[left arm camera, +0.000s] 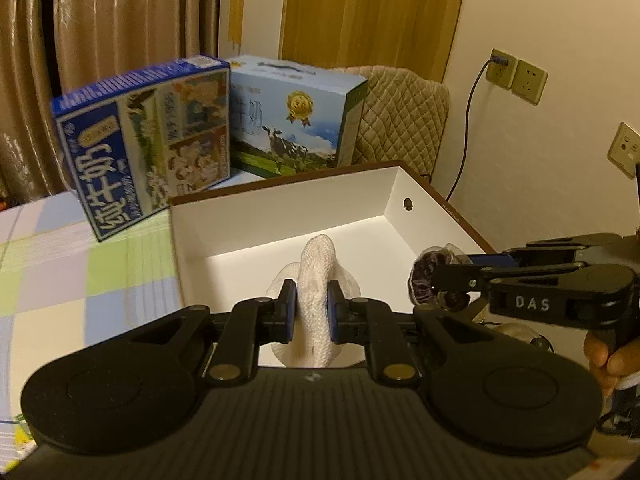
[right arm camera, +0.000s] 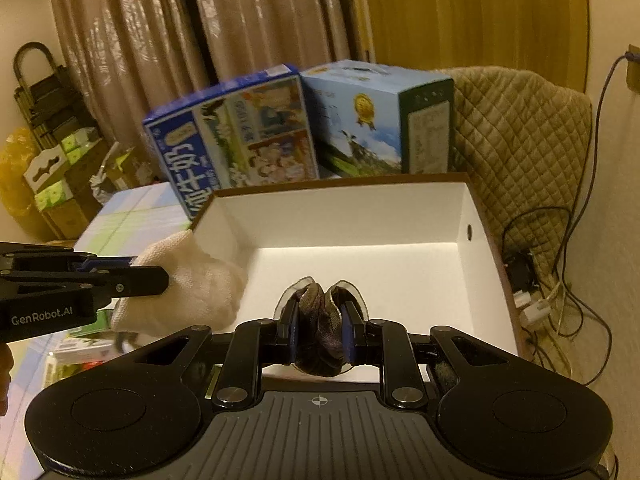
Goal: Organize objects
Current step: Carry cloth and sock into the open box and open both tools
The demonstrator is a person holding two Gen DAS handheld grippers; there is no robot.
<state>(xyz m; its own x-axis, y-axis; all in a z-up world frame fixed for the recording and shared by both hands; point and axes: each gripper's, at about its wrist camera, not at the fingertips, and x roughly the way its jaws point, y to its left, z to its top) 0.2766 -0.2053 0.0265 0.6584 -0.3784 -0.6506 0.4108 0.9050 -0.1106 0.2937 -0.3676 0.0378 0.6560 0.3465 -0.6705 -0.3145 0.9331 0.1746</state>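
I've got my left tool point(left arm camera: 311, 307) clamped on a white knitted bundle point(left arm camera: 316, 280), the blue pads pinching it from both sides, and it hangs over the near edge of the open white box point(left arm camera: 280, 216). My right tool point(right arm camera: 319, 330) is squeezed tight on a dark purple bundle in clear wrap point(right arm camera: 320, 320), also at the near rim of that box, above its bare white floor. In the right wrist view the white bundle sits to the left, just outside the box's left wall. Behind the box stand a dark blue milk carton point(left arm camera: 148, 140), tilted, and a light blue cow-print carton point(left arm camera: 296, 120) beside it. A checked cloth point(left arm camera: 72, 276) covers the surface under everything.
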